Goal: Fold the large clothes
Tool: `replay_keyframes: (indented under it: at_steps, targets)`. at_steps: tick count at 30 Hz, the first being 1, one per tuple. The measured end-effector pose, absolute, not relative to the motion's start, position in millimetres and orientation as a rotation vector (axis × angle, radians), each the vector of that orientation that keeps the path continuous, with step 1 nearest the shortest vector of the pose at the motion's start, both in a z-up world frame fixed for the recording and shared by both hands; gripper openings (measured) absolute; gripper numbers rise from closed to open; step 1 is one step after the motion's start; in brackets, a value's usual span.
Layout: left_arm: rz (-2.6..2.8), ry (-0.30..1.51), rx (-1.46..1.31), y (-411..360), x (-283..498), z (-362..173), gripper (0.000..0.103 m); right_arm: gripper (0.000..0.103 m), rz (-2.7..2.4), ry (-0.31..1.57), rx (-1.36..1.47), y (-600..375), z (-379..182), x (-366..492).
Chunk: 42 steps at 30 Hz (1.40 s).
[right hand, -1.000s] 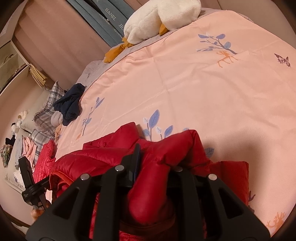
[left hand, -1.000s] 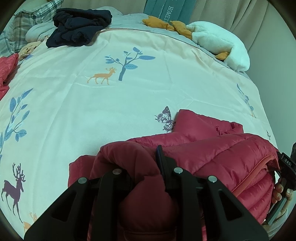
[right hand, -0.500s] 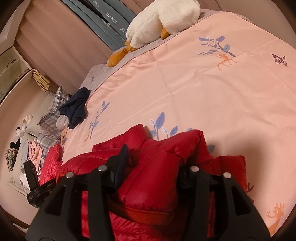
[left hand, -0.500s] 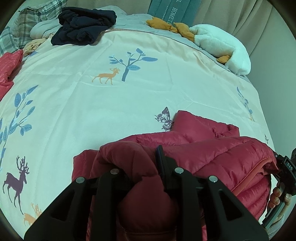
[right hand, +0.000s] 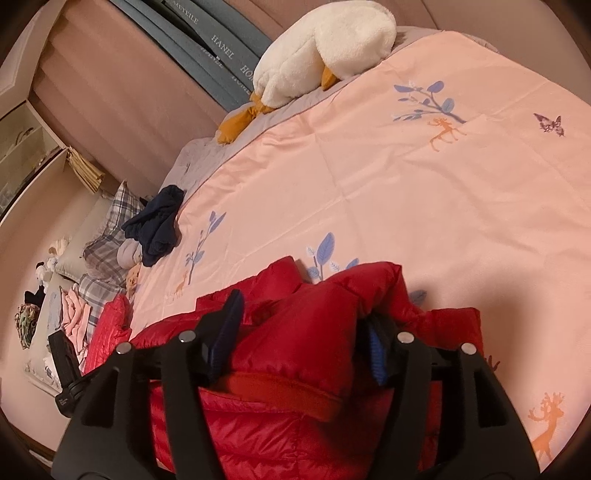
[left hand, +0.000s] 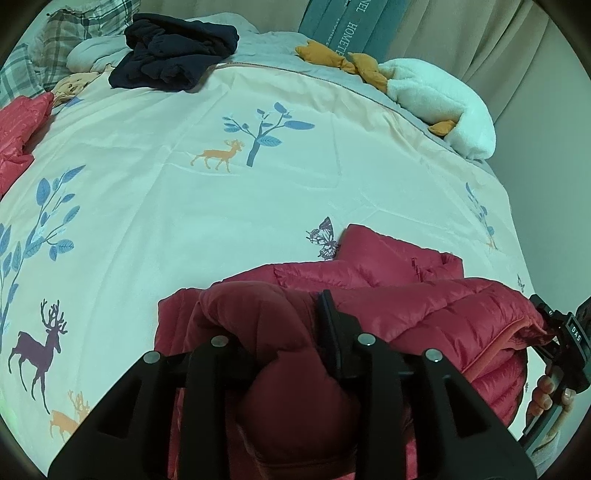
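Item: red puffer jacket (left hand: 424, 306), one, lying bunched at the near edge of the bed (left hand: 258, 192), just this side of the printed butterfly (left hand: 324, 238). This is the task's thing, and we take the step in hand to be laying a fold flat on the bed.

Left gripper (left hand: 291, 339): one, narrow, pinched on a thick roll of the jacket's hem.

Right gripper (right hand: 299, 332): one, spread wide, a fat ridge of the jacket lying between its fingers; whether the pads touch the cloth we cannot tell.

How we do the step well, in our judgement: we keep the left pinch firm while the right one lets go, press the puffy layers down so trapped air does not spring the fold open, and line up the orange-trimmed edge before releasing.

Count, left to right as seen from the jacket:
- second red quilted garment (left hand: 18, 125), one, far left of the jacket at the bed's edge;
- plaid pillows (left hand: 66, 33), at least two;
- navy garment (left hand: 177, 51), one heap, well beyond the jacket;
- teal cushions (left hand: 343, 22), several, number unclear;
- white plush duck (left hand: 443, 107), one, far right corner.
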<state>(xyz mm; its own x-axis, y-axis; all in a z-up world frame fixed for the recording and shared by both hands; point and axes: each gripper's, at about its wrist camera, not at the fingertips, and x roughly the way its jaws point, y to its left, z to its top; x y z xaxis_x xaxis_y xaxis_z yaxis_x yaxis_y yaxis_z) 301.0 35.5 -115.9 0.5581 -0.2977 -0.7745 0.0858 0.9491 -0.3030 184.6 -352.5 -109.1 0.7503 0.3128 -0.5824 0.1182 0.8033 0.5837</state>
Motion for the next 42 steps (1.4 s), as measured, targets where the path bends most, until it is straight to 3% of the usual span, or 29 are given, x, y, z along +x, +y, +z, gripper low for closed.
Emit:
replay_keyframes:
  at_steps: [8, 13, 14, 23, 42]
  targets:
    - [-0.244, 0.933, -0.294, 41.5, 295.6, -107.1, 0.04, 0.061, 0.113, 0.716, 0.664, -356.7, -103.9, 180.9]
    - [-0.25, 0.914, -0.33, 48.0, 291.6, -101.0, 0.064, 0.062, 0.104, 0.711, 0.668, -356.6, -101.8, 179.3]
    - [-0.246, 0.908, -0.327, 48.5, 290.2, -99.8, 0.065, 0.062, 0.105, 0.709, 0.67, -356.2, -101.6, 178.9]
    - [-0.224, 0.891, -0.305, 51.5, 288.6, -94.0, 0.066, 0.062, 0.109, 0.696, 0.702, -358.6, -97.1, 181.8]
    - [-0.18, 0.884, -0.296, 52.6, 306.4, -98.4, 0.068, 0.077, 0.067, 0.705, 0.827, -368.3, -112.1, 203.4]
